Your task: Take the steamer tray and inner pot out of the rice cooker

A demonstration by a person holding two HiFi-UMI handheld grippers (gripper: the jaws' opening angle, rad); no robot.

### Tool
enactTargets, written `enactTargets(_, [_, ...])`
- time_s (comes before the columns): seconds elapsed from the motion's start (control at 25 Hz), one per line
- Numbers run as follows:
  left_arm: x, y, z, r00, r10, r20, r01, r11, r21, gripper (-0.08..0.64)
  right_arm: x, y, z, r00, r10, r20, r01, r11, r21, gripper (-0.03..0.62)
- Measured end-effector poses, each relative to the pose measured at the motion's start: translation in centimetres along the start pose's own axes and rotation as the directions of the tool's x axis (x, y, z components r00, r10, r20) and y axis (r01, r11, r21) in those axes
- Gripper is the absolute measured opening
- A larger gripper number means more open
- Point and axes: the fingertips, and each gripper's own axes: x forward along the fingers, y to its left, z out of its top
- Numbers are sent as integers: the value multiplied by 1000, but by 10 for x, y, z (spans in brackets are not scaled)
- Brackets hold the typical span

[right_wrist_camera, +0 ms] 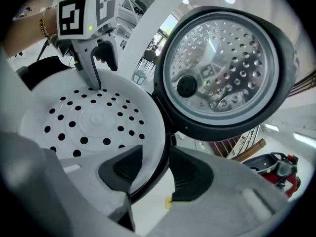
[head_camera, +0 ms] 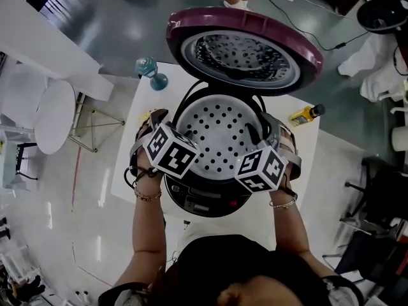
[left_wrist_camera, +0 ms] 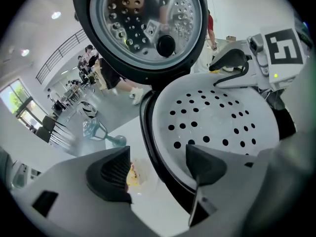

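Where the cooker [head_camera: 204, 203] stands, the table [head_camera: 153, 104] is white; floor [head_camera: 127, 24] grey.

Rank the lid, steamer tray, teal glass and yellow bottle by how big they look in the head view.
1. lid, though it stands raised, nearer the camera
2. tray
3. glass and bottle: they look alike, so no ranking between them
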Motion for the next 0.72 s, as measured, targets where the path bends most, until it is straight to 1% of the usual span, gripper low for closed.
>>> enactTargets(0.12, [-3, 2, 2, 1000, 13, 10, -13, 1000, 7, 336, -7, -3, 8, 999, 7, 42, -8, 1000, 29, 120])
enactTargets(0.24, [-7, 2, 5, 999, 25, 26, -25, 1000, 7, 336, -10, -6, 9, 996, 36, 81, -44, 995, 94, 107])
enactTargets(0.32, [-11, 1, 9, 999, 28, 43, -28, 999, 14, 328, -15, -10, 11, 993, 38, 115, -55, 987, 149, 101])
enactTargets(0.4, [-15, -2, 14, 998, 16, 67, -17, 1000, 22, 275, -22, -17, 17, 987, 15, 163, -48, 978, 203, 94])
enactTargets(0.52, [-20, -8, 20, 995, -13, 102, 11, 1000, 27, 177, -36, -29, 25, 972, -46, 232, -18, 965, 263, 81])
enactTargets(0.6, [-24, -9, 22, 993, -9, 119, 6, 1000, 25, 166, -44, -35, 28, 961, -82, 264, 0, 955, 297, 77])
enactTargets(0.72, [-33, -8, 26, 990, 9, 141, -12, 1000, 20, 155, -55, -38, 30, 948, -108, 298, -2, 938, 346, 72])
